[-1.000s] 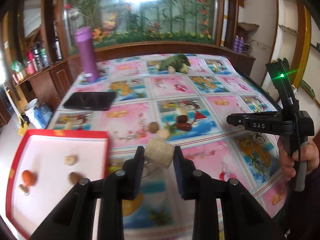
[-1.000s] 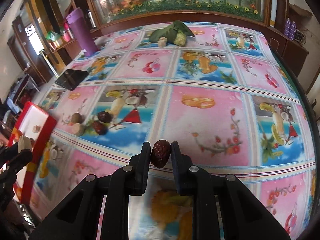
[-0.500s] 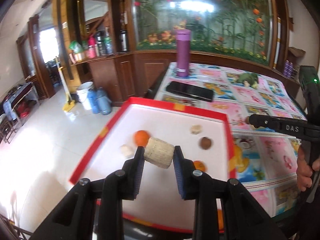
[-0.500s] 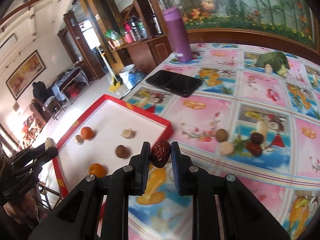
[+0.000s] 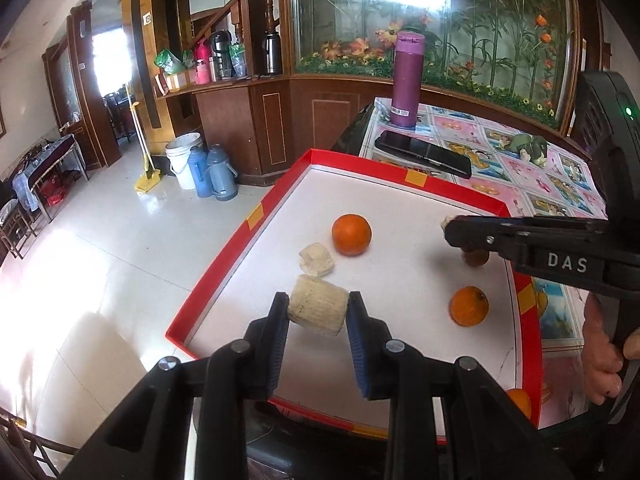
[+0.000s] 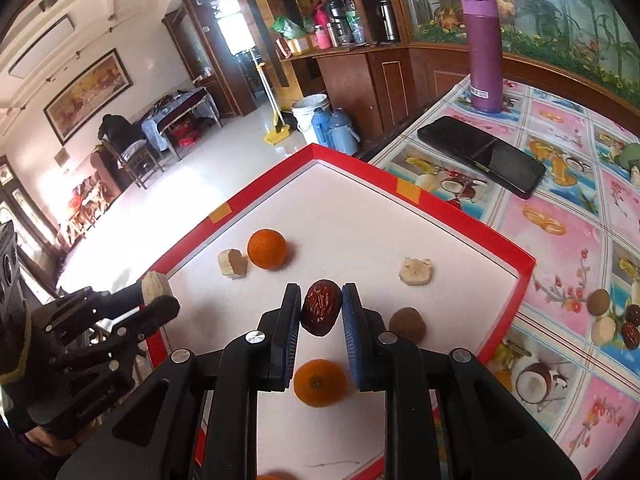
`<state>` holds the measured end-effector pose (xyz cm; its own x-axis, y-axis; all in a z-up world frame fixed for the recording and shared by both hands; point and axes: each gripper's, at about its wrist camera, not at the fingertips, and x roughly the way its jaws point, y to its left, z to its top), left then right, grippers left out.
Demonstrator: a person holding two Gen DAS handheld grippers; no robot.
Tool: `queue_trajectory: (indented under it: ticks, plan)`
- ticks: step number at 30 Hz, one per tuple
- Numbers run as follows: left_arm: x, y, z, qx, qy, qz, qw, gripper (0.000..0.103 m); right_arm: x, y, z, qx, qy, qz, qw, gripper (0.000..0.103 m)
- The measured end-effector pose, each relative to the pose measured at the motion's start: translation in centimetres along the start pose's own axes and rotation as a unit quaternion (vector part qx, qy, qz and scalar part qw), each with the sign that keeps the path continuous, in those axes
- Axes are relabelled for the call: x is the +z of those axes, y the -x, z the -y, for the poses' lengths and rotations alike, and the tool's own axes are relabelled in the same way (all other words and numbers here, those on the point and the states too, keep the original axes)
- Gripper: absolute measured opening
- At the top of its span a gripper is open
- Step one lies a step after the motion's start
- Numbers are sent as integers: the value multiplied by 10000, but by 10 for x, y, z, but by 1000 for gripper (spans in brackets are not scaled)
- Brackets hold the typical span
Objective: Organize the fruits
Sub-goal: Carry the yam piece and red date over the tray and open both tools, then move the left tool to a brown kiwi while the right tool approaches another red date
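My left gripper (image 5: pixel 318 314) is shut on a pale cob piece (image 5: pixel 318 311) and holds it above the near left part of the red-rimmed white tray (image 5: pixel 256 216). A second pale piece (image 5: pixel 316 260) lies just beyond it, beside an orange (image 5: pixel 351 234); another orange (image 5: pixel 469 306) sits to the right. My right gripper (image 6: pixel 321 312) is shut on a wrinkled red date (image 6: pixel 321 312) over the tray (image 6: pixel 408 192). Below it in the right wrist view lie an orange (image 6: pixel 320 388), a brown round fruit (image 6: pixel 407 323), a banana slice (image 6: pixel 416 271) and a further orange (image 6: pixel 267 249).
A black phone (image 6: pixel 480 158) and a purple bottle (image 6: pixel 484 52) stand on the patterned tablecloth (image 6: pixel 560 248) beyond the tray. Loose fruits (image 6: pixel 612 320) remain on the cloth at the right. The tray overhangs the table's left edge above a tiled floor (image 5: pixel 100 272).
Both grippers swung left from over the tablecloth to over the tray, each keeping its fruit. The left one moved nearer the tray's near left corner.
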<state>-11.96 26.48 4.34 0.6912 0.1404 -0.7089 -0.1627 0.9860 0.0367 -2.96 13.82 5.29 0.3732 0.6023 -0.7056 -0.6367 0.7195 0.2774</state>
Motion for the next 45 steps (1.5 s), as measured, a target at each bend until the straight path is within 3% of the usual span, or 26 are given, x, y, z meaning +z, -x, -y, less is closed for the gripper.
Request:
queue_trajectory:
  ticks: [13,28,29,31,34,39,45]
  plan:
    - [-9,-13,2,-179,-131,-273,9994,31,-5,-40,-3,-340,101,-646,9973,20]
    - [-16,-23,-2,41,-110,-569,9983,32,-8,-36,-10,-408,284,-636,9967,20]
    - [-15,-23,-2,61,-95,-587,9982,33,-7,-36,-10,-383,289,-656,9967,21]
    - [-14,-23,-2,142,-68,-641,9978,46,-6,-34,-10,-312,264,-686,9968,32]
    - [-14,-20,-3,269,-4,-636,9976,57,-3,-20,-10,-117,239,-459,9986,33]
    - [-5,-7,3,393,-1,-474,9981,66,7,9,5,23,7,-38,10000,33]
    - [9,4,30,288,-200,-290,9990,70,9,33,49,-156,-374,170,9990,33]
